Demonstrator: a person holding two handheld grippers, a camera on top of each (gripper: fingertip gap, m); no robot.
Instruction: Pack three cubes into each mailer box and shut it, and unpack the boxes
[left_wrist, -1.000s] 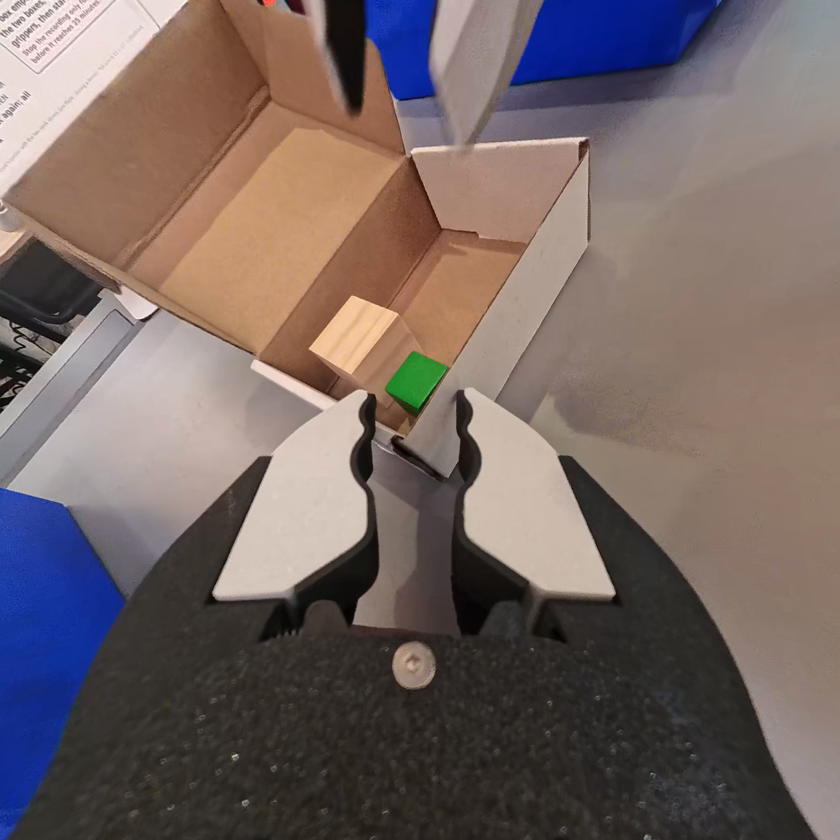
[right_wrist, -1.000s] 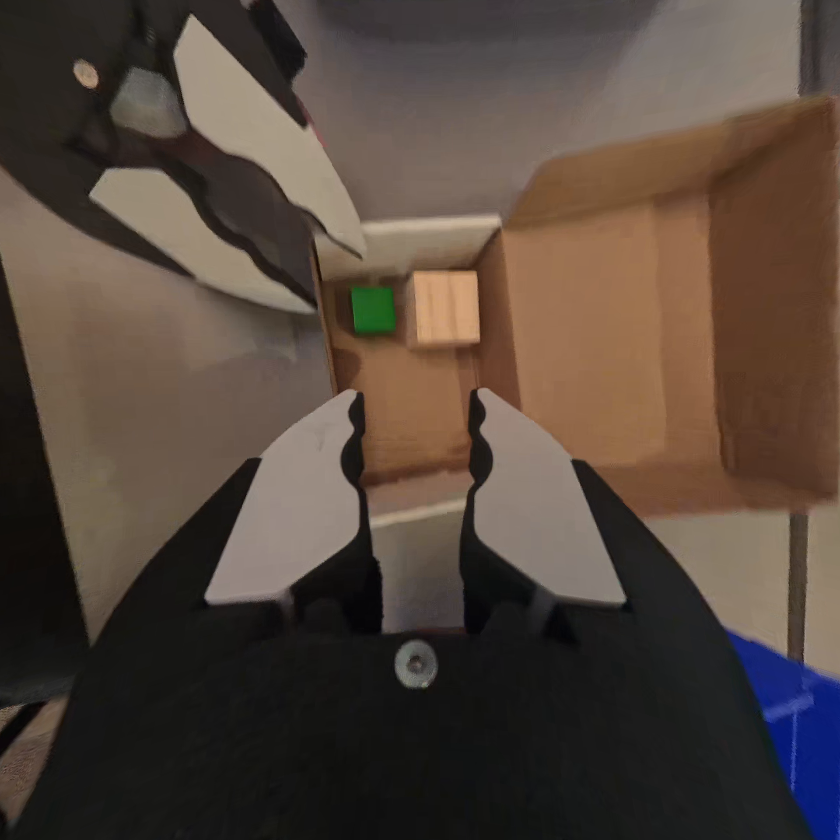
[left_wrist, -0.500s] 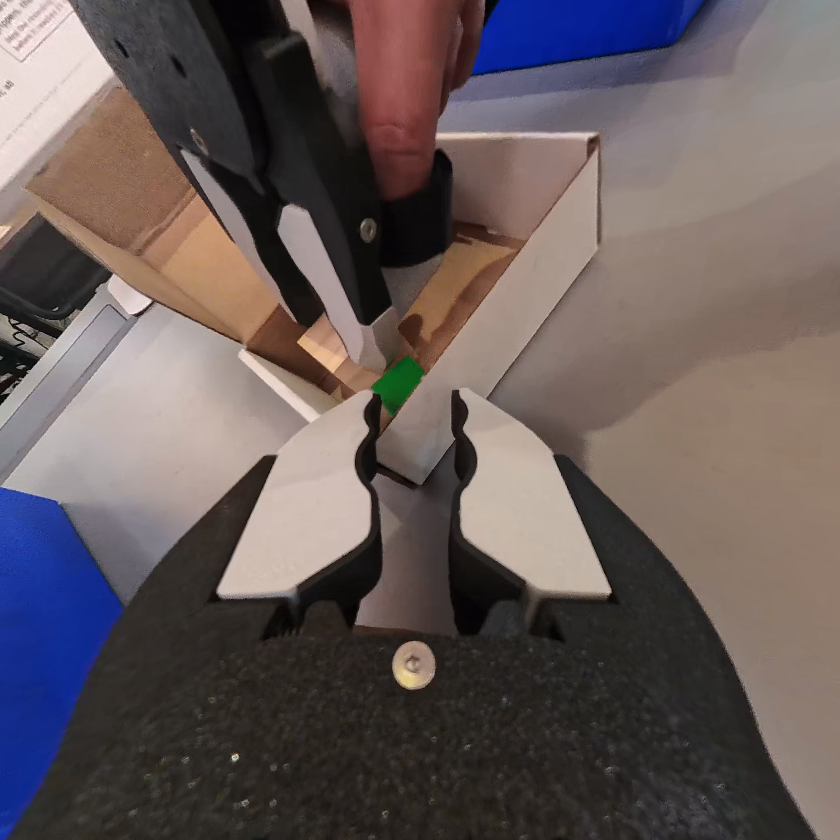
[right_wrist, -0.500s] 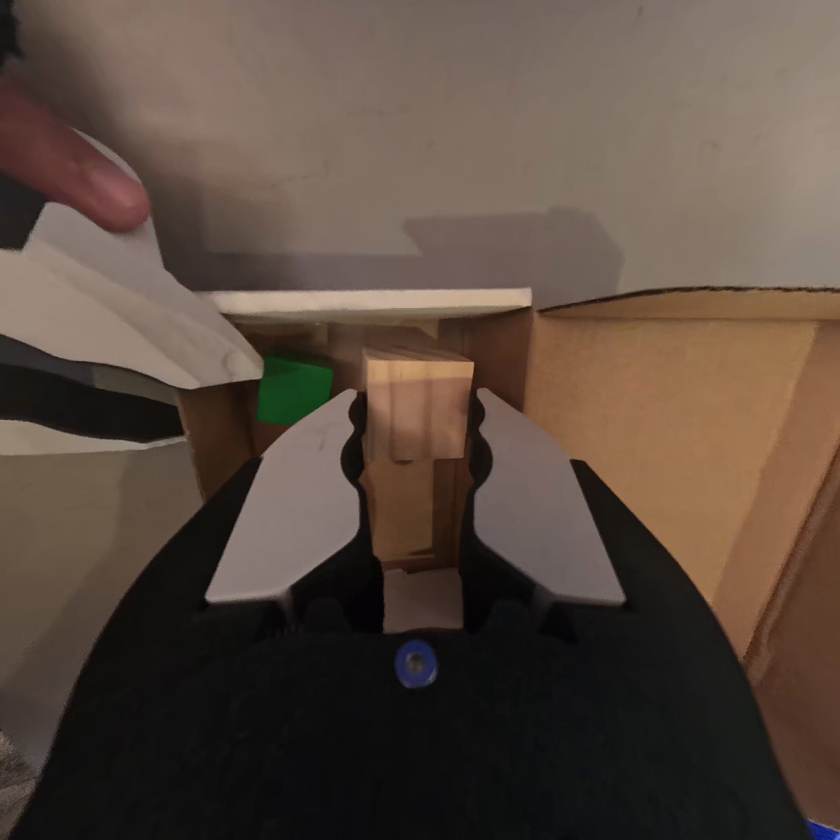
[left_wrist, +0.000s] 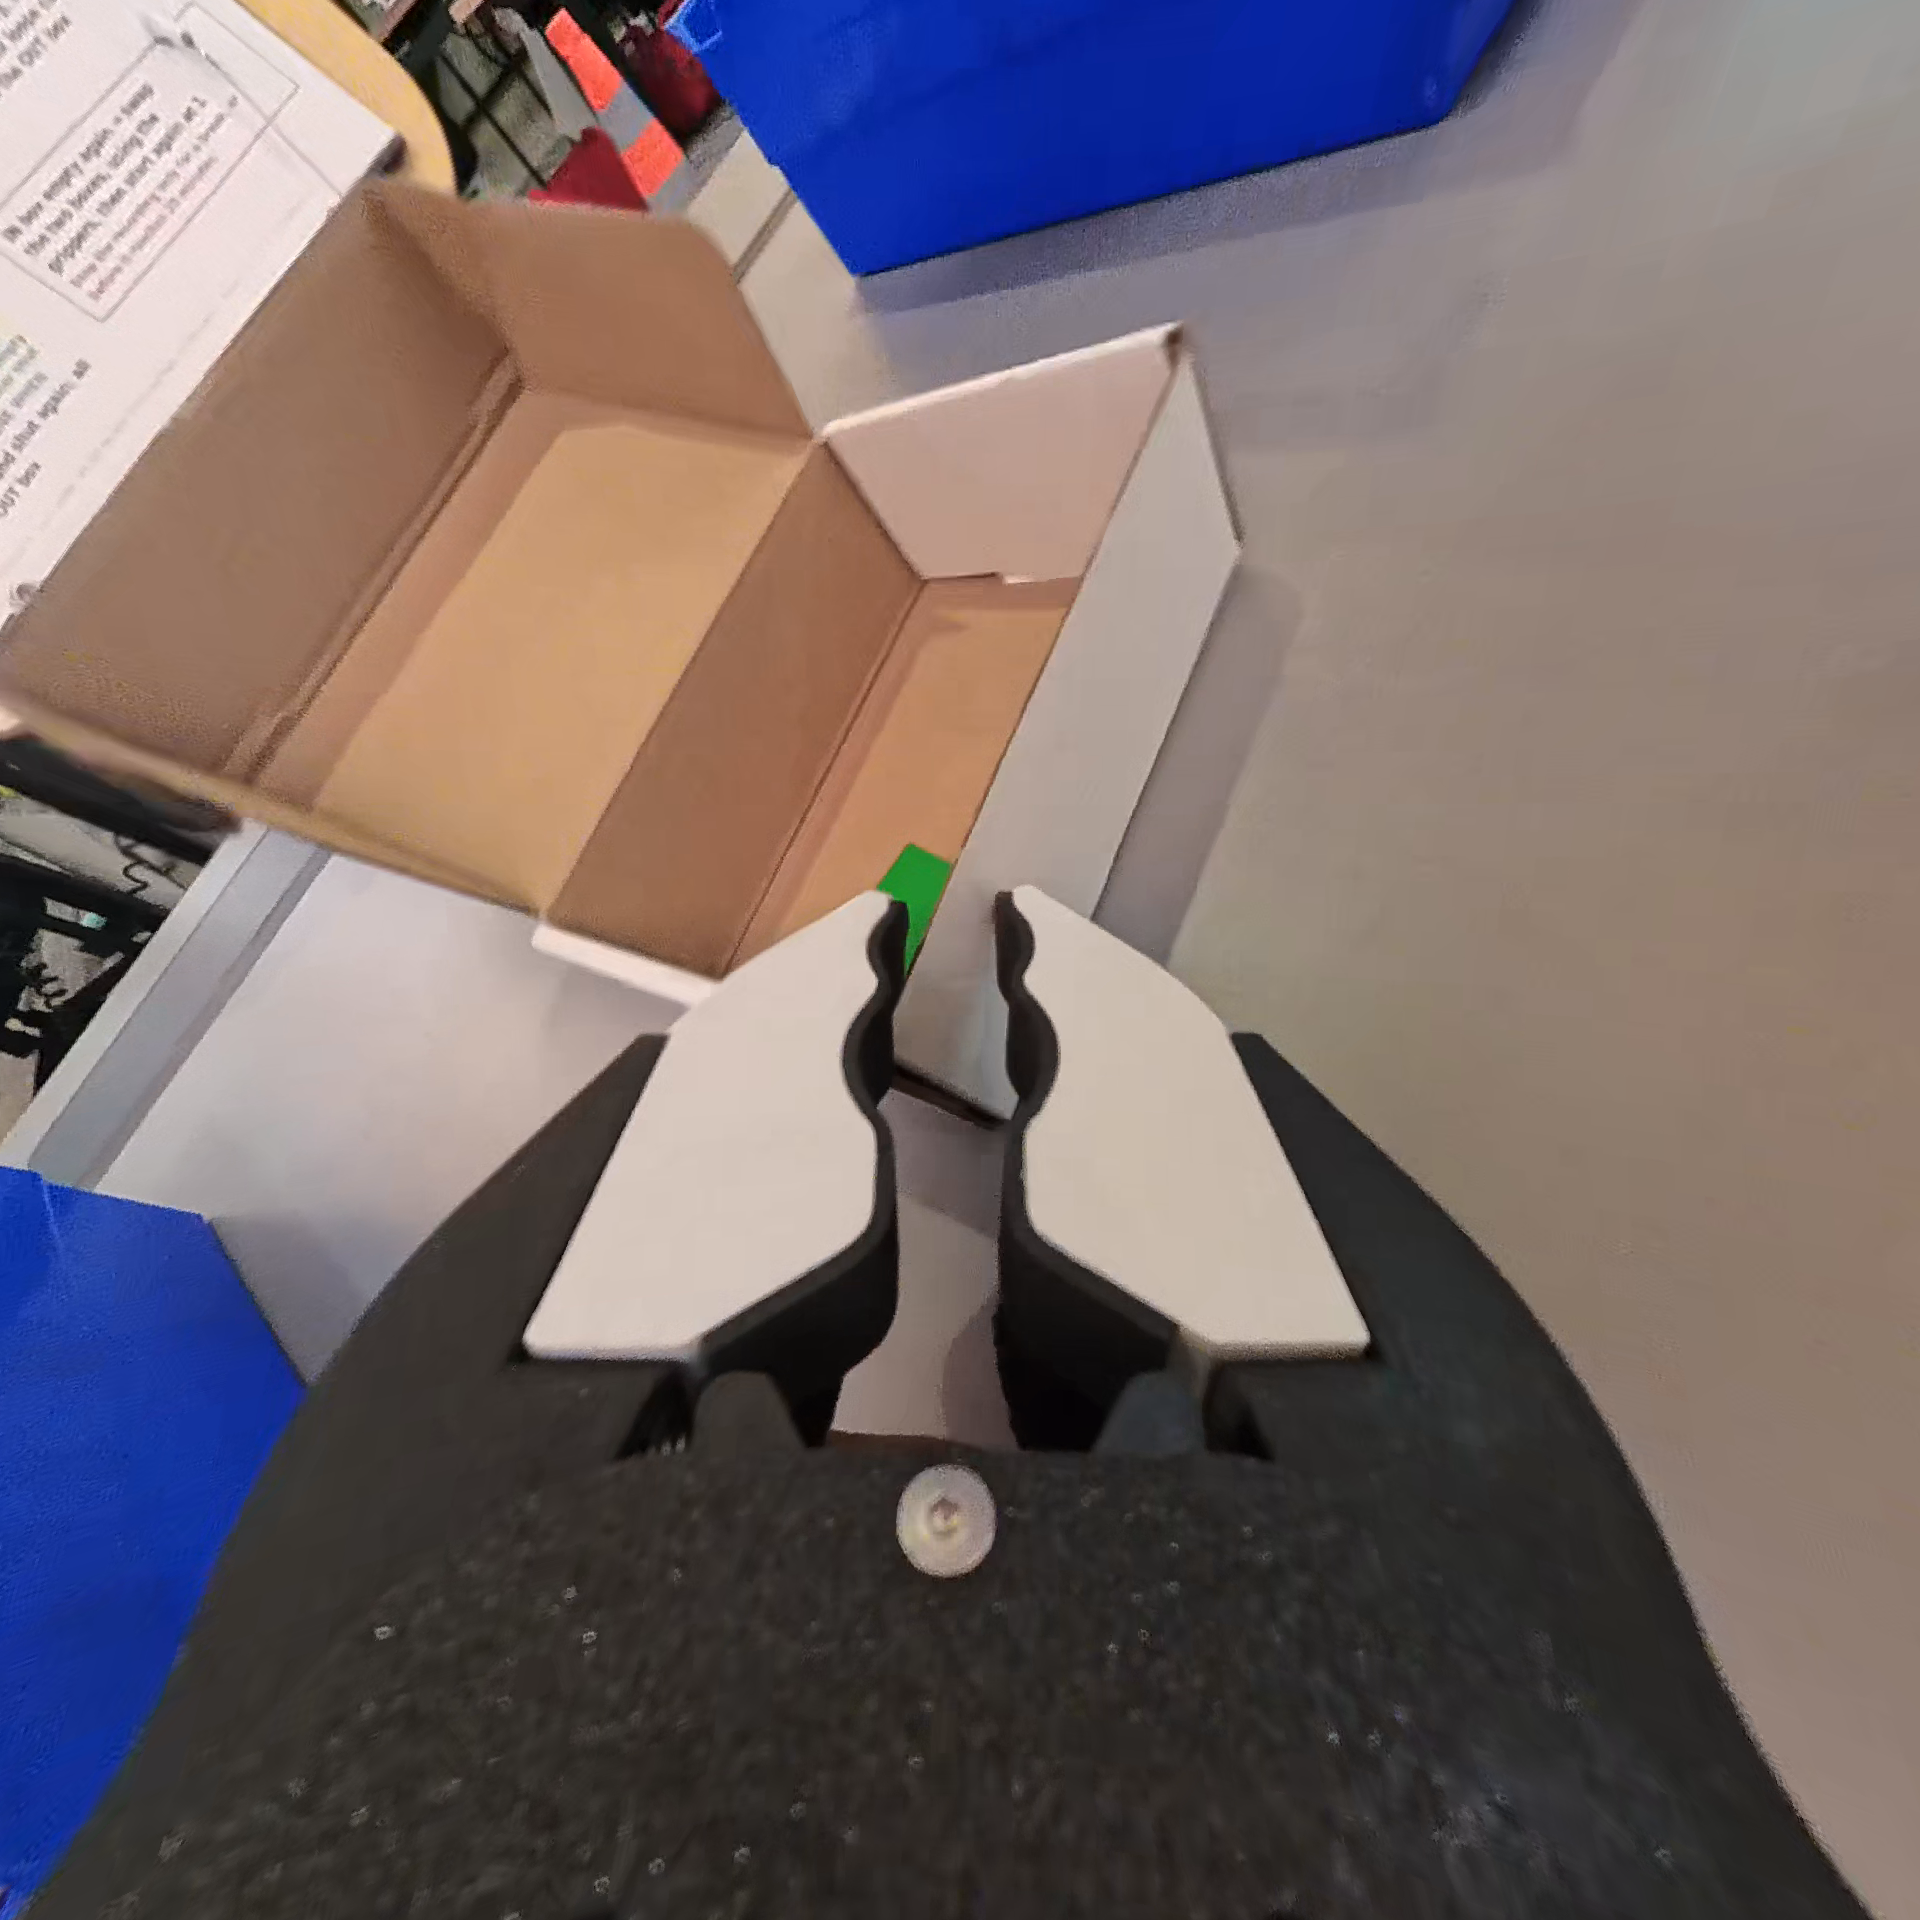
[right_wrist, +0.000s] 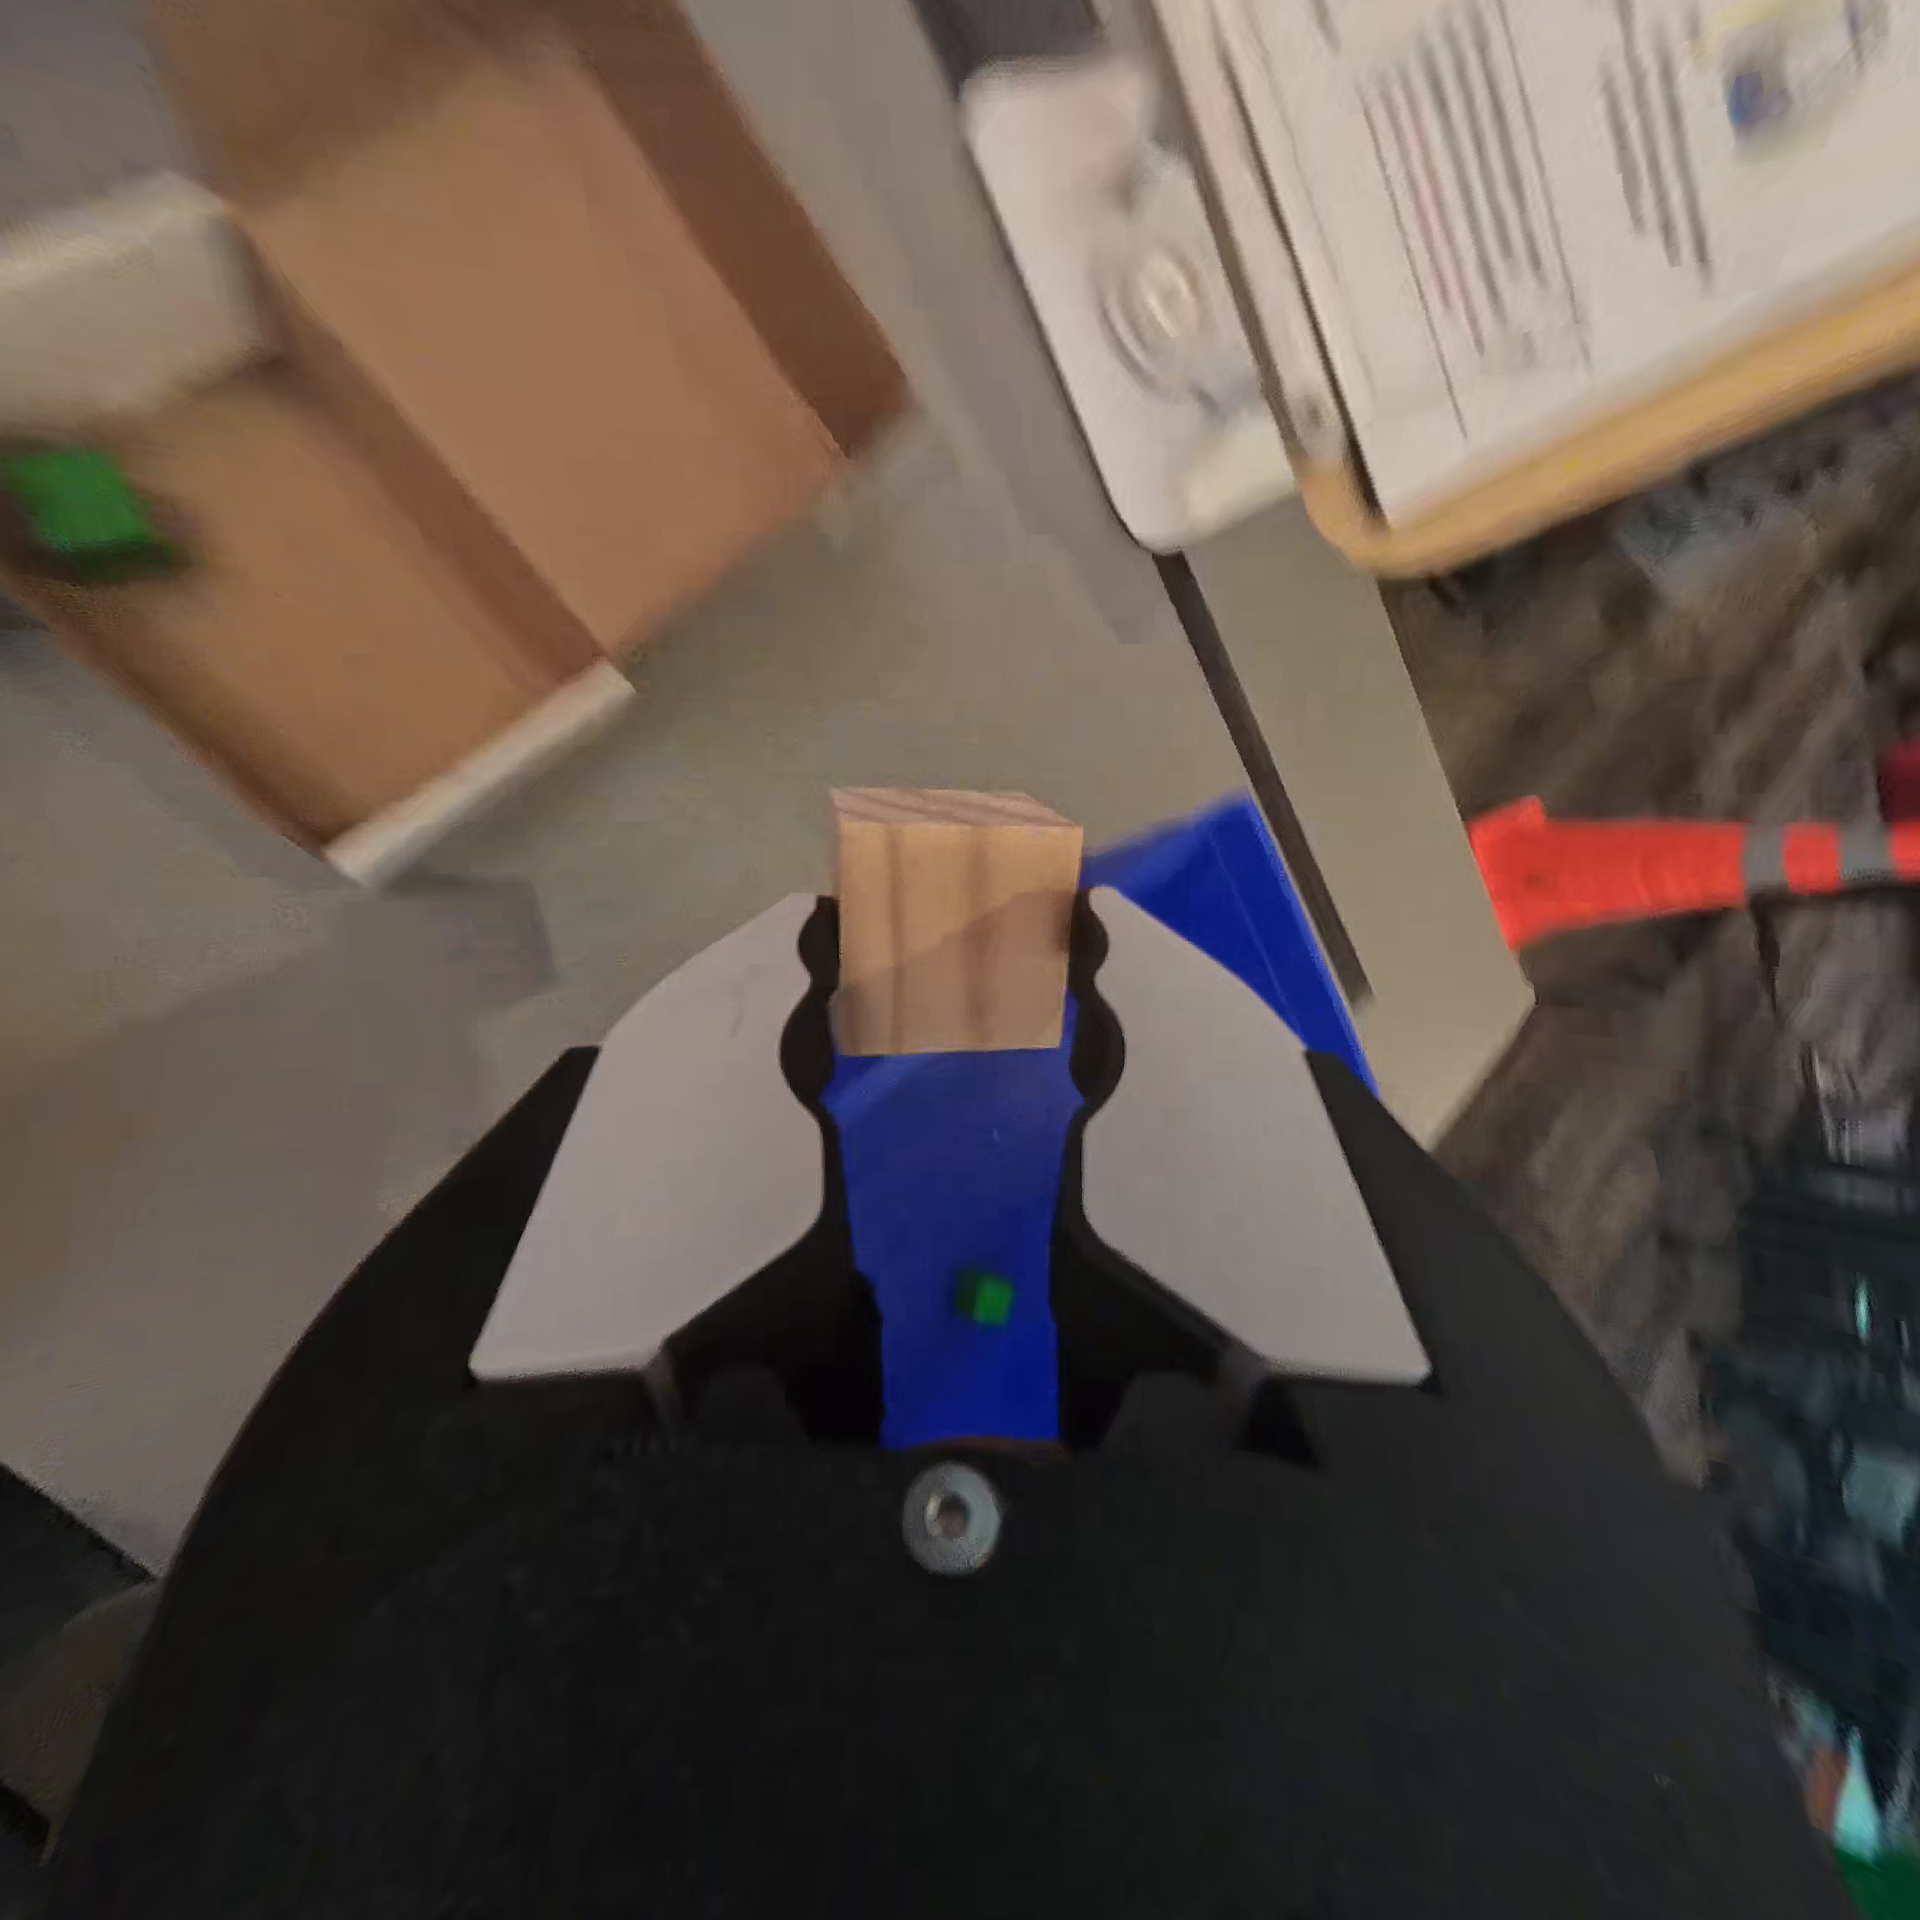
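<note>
Through the left wrist view, your left gripper (left_wrist: 943, 914) hangs part-open and empty at the near corner of the open mailer box (left_wrist: 1164, 665), where a green cube (left_wrist: 914, 883) remains. Through the right wrist view, your right gripper (right_wrist: 954, 914) pinches the wooden cube (right_wrist: 954, 914) over the blue bin (right_wrist: 961, 1195); you are apparently unpacking, so release it there next.

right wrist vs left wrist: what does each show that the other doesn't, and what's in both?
Right wrist only: the right tool shut on a wooden cube, held over a blue bin with a small green cube lying in it; floor and an orange strap past the table edge.

Left wrist only: the left tool, open and empty, at the box's near corner; a second blue bin behind the box.

Both: the open mailer box with one green cube inside, the grey table, and a printed sheet.
</note>
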